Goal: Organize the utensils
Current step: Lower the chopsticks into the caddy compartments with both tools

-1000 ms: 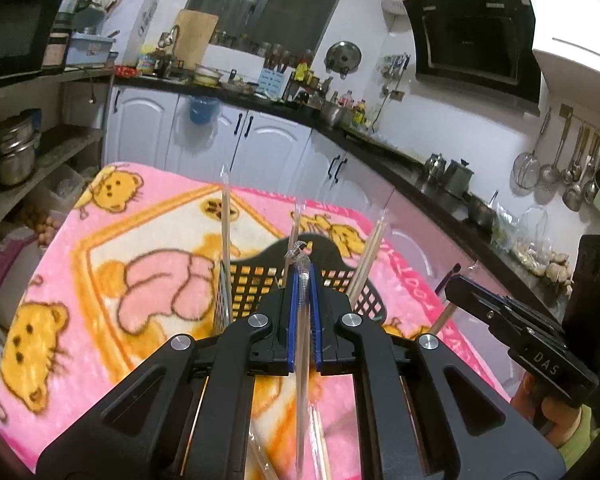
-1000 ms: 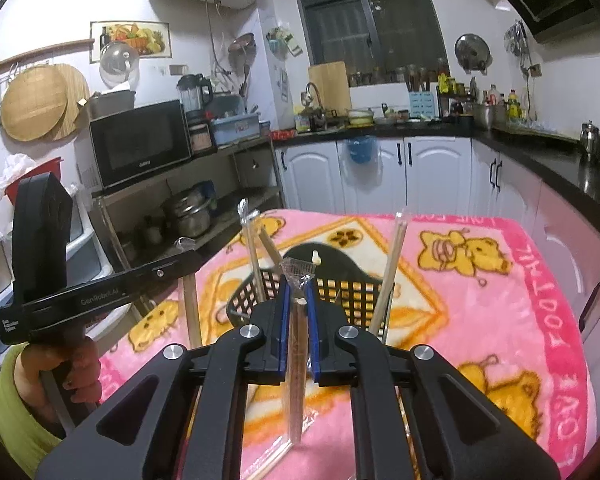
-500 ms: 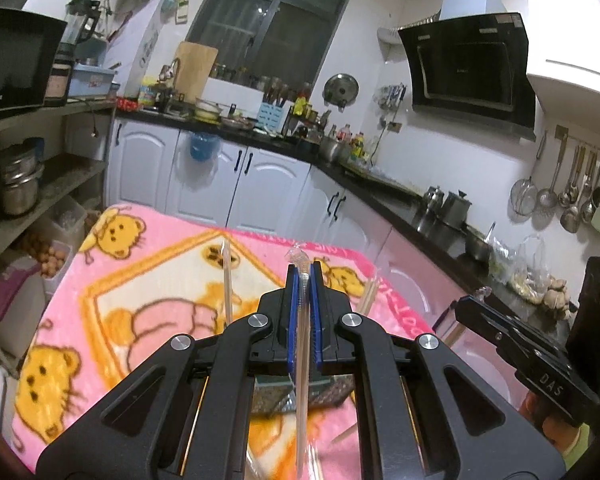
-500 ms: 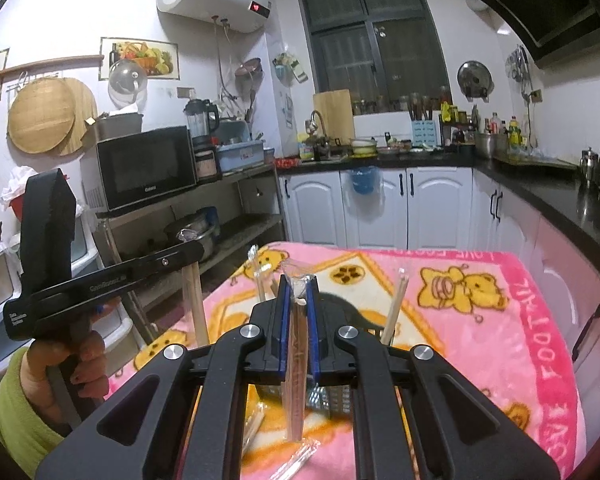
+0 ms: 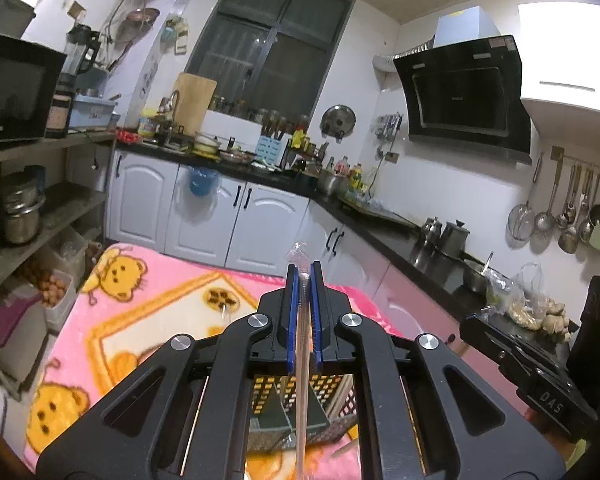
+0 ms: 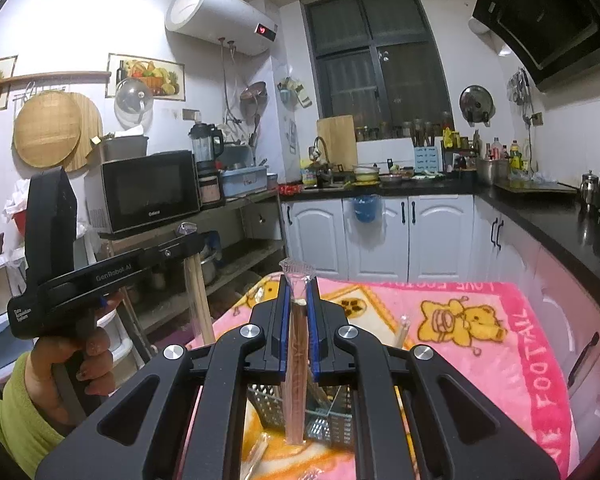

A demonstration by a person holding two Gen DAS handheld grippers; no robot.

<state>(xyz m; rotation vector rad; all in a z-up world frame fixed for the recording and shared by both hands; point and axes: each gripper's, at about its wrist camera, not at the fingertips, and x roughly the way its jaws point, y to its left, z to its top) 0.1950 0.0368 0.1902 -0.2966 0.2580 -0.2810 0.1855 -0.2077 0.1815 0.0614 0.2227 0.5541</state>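
Note:
My left gripper [image 5: 304, 270] is shut on a pale pair of chopsticks in a clear sleeve [image 5: 302, 380], held upright above the black perforated basket [image 5: 276, 400]. In the right wrist view a hand holds that gripper [image 6: 192, 242] at the left, its pale chopsticks [image 6: 200, 304] hanging down. My right gripper [image 6: 297, 280] is shut on a dark brown sleeved pair of chopsticks [image 6: 296, 360], upright over the basket [image 6: 324, 412]. One more sleeved pair [image 6: 402, 330] stands in the basket. The right gripper [image 5: 466, 326] shows at the left wrist view's right edge.
A pink bear-print blanket [image 6: 480, 320] covers the table. A loose sleeved pair [image 6: 256, 452] lies on it beside the basket. White cabinets [image 5: 236, 220] and a black counter [image 5: 400, 236] run behind and to the right. Open shelves [image 6: 236, 248] with pots stand on the left.
Both grippers have risen with their chopsticks. The basket and blanket have slid down in both views, and the basket now shows only below the gripper bodies.

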